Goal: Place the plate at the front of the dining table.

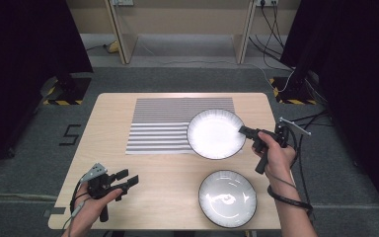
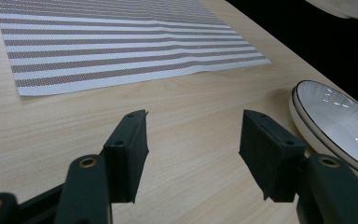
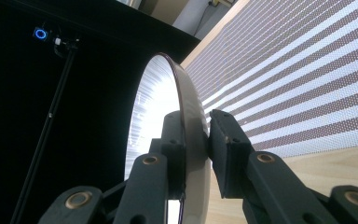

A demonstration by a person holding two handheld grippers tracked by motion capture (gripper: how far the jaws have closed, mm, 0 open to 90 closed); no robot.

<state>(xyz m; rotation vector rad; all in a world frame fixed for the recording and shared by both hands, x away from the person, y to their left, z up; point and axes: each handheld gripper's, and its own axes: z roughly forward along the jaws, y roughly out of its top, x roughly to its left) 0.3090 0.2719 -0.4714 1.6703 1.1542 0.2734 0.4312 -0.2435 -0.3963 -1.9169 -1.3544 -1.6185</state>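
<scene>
The right claw pinches the rim of a white plate. One jaw is inside the rim and one is outside. The plate sits over the right side of the striped mat, and I cannot tell if it rests flat or is lifted a bit. I think the step now is putting this plate on the mat. Next, the plate needs to go down flat, and then the jaws can let go.

The left claw is spread wide and holds nothing. It hovers near the front left of the surface. A second plate lies at the front, maybe next to be picked up.

In the right claw's view, the jaws hide the plate's bottom edge. In the left claw's view, the second plate is cut off.
</scene>
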